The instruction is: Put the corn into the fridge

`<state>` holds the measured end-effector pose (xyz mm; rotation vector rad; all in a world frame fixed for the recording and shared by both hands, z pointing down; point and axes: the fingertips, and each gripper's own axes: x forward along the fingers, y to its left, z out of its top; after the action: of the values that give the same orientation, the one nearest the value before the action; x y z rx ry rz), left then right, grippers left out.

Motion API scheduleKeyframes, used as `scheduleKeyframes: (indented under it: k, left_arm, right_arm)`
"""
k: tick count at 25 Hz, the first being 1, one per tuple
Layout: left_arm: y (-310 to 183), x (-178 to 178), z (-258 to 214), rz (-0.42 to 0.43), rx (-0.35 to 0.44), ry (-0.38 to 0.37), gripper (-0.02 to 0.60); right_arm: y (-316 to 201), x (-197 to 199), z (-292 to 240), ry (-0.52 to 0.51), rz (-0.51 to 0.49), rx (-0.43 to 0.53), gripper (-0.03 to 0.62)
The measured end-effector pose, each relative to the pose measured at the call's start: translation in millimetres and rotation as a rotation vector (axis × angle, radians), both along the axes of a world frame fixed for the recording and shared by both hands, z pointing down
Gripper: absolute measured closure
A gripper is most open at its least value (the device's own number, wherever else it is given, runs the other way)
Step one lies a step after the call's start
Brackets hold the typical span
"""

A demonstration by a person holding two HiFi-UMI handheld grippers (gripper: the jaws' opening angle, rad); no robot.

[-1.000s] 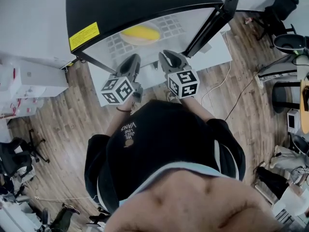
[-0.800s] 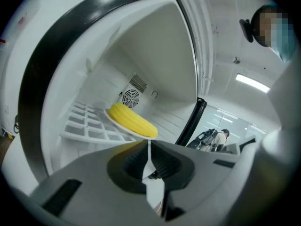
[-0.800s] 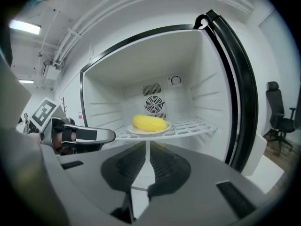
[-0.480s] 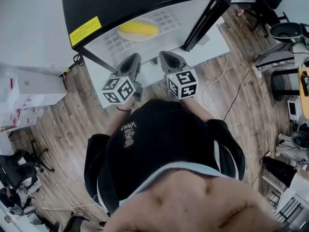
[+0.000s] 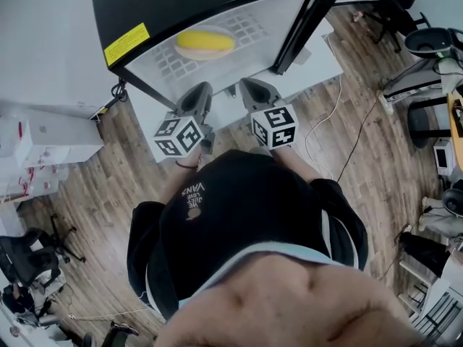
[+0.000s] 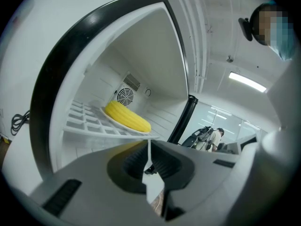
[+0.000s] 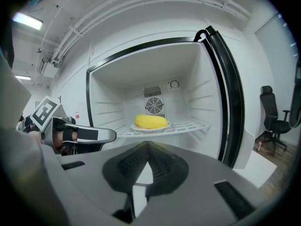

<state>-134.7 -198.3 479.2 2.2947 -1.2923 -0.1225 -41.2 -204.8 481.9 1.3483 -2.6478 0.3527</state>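
- On a white plate inside the fridge lies the corn, lengthwise across the wire shelf and in front of the round fan in the back wall.
- Bare shelf shows to both sides of the plate, more of it on the right, and the plate's rim sits back from the shelf's front edge.
- Open space reaches from the corn up to the fridge ceiling.
- The black-edged door stands swung open on the right side, leaving the whole front of the fridge free.
- Count: one corn, one plate, one shelf, one fan, two grippers.
- The left gripper is outside the fridge, just in front of the opening and below the shelf's front edge, well apart from the corn; its jaws are together with nothing between them.
- The right gripper is beside it, also outside the opening and pointed at the corn; its jaws are pressed together and hold nothing.
- An office chair stands on the wooden floor off to the right, beyond the door.
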Motion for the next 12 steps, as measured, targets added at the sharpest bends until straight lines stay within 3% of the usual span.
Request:
scheduleKeyframes:
  k: [12]
  left_arm:
    - [11.0,10.9,-4.1,-0.071,-0.008,0.0,0.551]
  right_arm:
    - [5.1,12.0,-8.5,0.015,-0.07,0.001,0.582]
